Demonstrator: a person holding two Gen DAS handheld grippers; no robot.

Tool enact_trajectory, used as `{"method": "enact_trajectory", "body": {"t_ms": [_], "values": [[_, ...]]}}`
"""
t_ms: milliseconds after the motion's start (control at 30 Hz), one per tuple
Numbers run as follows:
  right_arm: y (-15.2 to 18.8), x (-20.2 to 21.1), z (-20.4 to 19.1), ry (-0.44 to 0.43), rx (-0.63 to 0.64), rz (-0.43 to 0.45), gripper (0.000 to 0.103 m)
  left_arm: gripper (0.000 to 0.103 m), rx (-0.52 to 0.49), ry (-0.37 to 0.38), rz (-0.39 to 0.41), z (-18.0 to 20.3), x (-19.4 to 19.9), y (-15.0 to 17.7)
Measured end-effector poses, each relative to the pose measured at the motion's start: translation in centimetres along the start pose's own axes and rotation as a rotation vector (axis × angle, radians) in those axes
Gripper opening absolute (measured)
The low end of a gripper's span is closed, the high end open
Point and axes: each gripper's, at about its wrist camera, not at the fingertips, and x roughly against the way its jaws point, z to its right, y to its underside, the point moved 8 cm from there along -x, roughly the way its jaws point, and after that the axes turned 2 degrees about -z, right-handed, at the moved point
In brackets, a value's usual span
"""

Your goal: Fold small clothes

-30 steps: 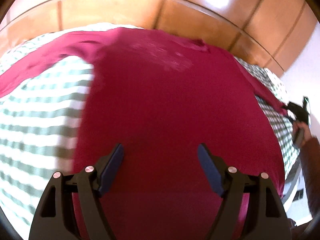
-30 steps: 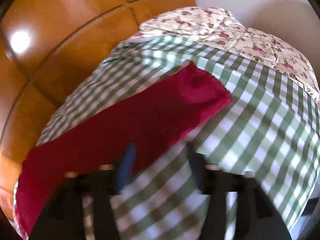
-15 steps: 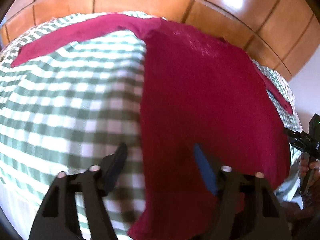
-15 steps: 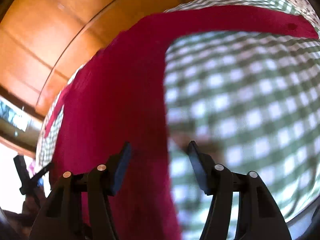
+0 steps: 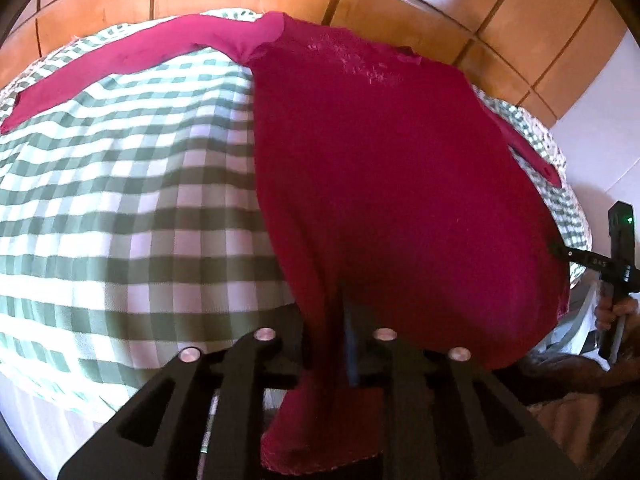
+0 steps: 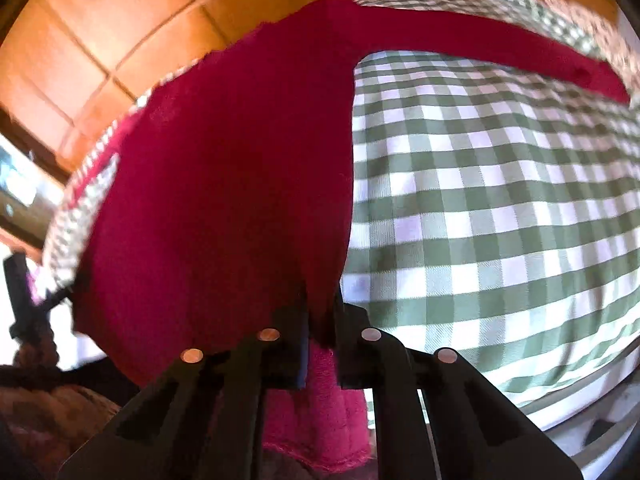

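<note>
On the green-checked cloth (image 5: pixel 120 208) the red top (image 5: pixel 380 168) lay spread with both sleeves out, its hem lifted. The left tongs (image 5: pixel 326 344) were clenched on one hem corner and the right tongs (image 6: pixel 322 344) on the other. No writing could be read on the top.

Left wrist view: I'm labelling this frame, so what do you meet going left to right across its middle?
Green checked cloth → red long-sleeved top → right gripper, held at the frame's right edge.
</note>
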Motion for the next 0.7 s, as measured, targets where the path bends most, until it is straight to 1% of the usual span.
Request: {"method": "enact_trajectory", "body": {"t_ms": [33,67,100,167,233,300,333,367,400,467,533,633,667,700], "values": [[-0.4,0.3,0.5,-0.015,-0.027,0.014,0.019,0.036,0.01,-0.014,0.018,-0.2,0.3,-0.5],[-1.4,0.8,1.6,-0.009,-0.062,0.05,0.035,0.045,0.013,-0.021,0.046,-0.4,0.8,-1.3],[-2.5,1.3,3.0,-0.007,-0.105,0.088,0.047,0.045,0.013,-0.023,0.063,-0.3,1.1,-1.9],[-4.6,2.1,6.1,-0.01,-0.215,0.154,0.047,0.045,0.016,-0.032,0.099,-0.1,1.4,-3.7],[-6.6,2.5,10.2,0.017,-0.35,0.209,0.047,0.046,0.017,-0.03,0.127,0.4,1.3,-5.4],[-8.9,3.0,15.3,0.05,-0.494,0.275,0.047,0.05,0.017,-0.024,0.147,1.2,0.6,-7.1],[-9.8,3.2,17.1,0.058,-0.547,0.301,0.047,0.051,0.016,-0.02,0.15,1.7,0.3,-7.8],[-11.2,3.7,20.0,0.053,-0.627,0.341,0.047,0.055,0.014,-0.018,0.154,2.4,-0.2,-8.4],[-12.3,4.0,22.0,0.056,-0.688,0.374,0.047,0.057,0.012,-0.015,0.155,2.8,-0.6,-8.9],[-13.9,4.4,25.2,0.084,-0.765,0.42,0.047,0.058,-0.003,-0.011,0.142,4.2,-2.0,-10.1],[-15.7,4.5,27.8,0.112,-0.817,0.449,0.047,0.058,-0.022,-0.019,0.122,4.5,-2.7,-10.0],[-17.8,4.1,29.5,0.153,-0.836,0.459,0.046,0.059,-0.043,-0.021,0.083,5.4,-4.3,-10.2],[-18.8,3.7,30.1,0.164,-0.842,0.46,0.042,0.06,-0.043,-0.021,0.07,5.6,-4.8,-10.2],[-19.4,3.3,30.3,0.168,-0.841,0.46,0.026,0.06,-0.04,-0.02,0.062,5.7,-4.9,-10.0]]}}
